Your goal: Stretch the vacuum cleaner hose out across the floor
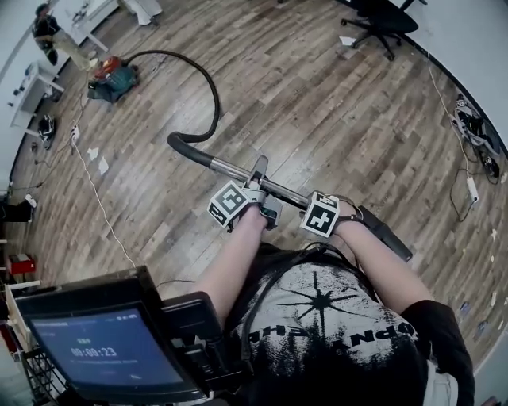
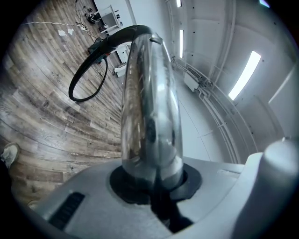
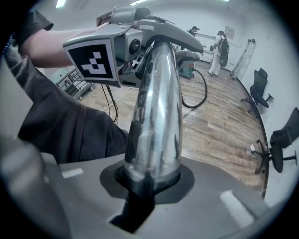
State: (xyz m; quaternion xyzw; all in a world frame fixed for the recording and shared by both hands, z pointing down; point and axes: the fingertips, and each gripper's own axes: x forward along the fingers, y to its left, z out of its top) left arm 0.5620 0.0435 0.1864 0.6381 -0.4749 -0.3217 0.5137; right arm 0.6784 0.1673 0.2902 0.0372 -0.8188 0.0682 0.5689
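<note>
A chrome vacuum tube [image 1: 234, 169] runs slantwise in front of me, with a black end piece [image 1: 386, 234] at its right. From its curved black handle [image 1: 184, 143] the black hose [image 1: 213, 95] arcs back to the red-and-green vacuum cleaner [image 1: 113, 79] at the far left. My left gripper [image 1: 258, 190] is shut on the tube [image 2: 149, 107]; the hose [image 2: 86, 79] loops on the floor beyond. My right gripper [image 1: 345, 212] is shut on the same tube [image 3: 156, 116] closer to the end piece. In the right gripper view the left gripper [image 3: 117, 51] sits further up the tube, and the hose [image 3: 201, 95] curves behind.
A black office chair [image 1: 381, 20] stands at the back right, with more chairs [image 3: 259, 84] by the wall. Cables and plugs [image 1: 472, 127] lie along the right wall. A white cord [image 1: 99, 198] trails over the wood floor at left. A cart with a screen [image 1: 103, 341] is close at my left. People [image 3: 219, 46] stand at the back.
</note>
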